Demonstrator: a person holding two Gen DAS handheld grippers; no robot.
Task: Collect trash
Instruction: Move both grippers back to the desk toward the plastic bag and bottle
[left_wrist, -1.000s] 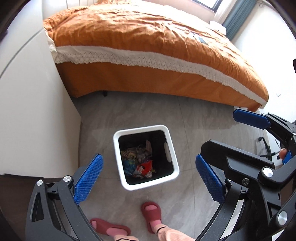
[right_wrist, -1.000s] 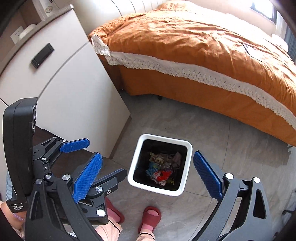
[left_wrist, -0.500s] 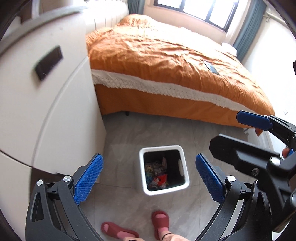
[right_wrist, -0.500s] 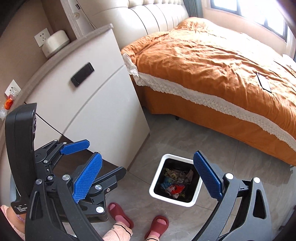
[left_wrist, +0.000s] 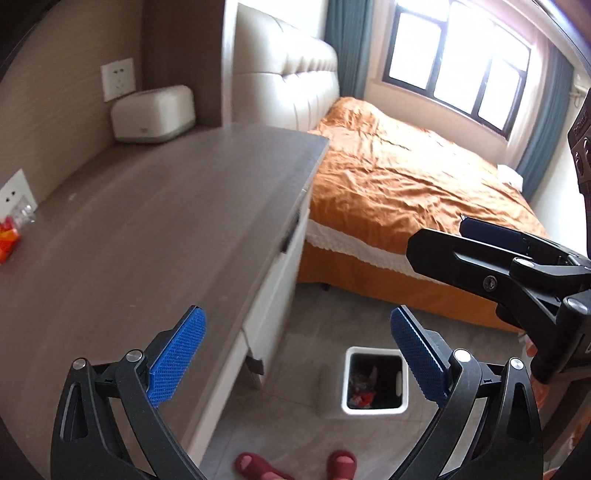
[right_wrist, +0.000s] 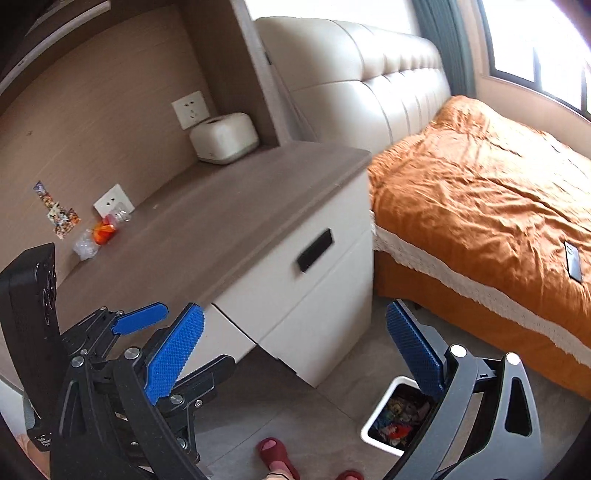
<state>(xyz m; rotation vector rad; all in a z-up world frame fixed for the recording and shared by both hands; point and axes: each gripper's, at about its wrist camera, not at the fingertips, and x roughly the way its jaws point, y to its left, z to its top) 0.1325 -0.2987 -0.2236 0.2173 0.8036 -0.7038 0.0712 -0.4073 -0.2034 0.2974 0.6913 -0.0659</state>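
A white square trash bin (left_wrist: 375, 408) with several wrappers inside stands on the grey floor; it also shows in the right wrist view (right_wrist: 380, 439). Orange and clear wrappers (right_wrist: 99, 233) lie on the brown nightstand top (right_wrist: 229, 218) by the wall; they also show at the left edge of the left wrist view (left_wrist: 9, 236). My left gripper (left_wrist: 295, 360) is open and empty, above the nightstand's front edge. My right gripper (right_wrist: 299, 349) is open and empty, to the right of the left one. Each gripper shows in the other's view.
A white tissue box (right_wrist: 223, 138) sits at the nightstand's back corner. A colourful sticker strip (right_wrist: 57, 210) is on the wall. An orange bed (right_wrist: 480, 192) with a phone (right_wrist: 573, 260) on it stands to the right. Red slippers (left_wrist: 255, 465) are on the floor below.
Both grippers have risen and tilted up from over the bin. The nightstand top and its wrappers have come into view. The bin now sits low in both views.
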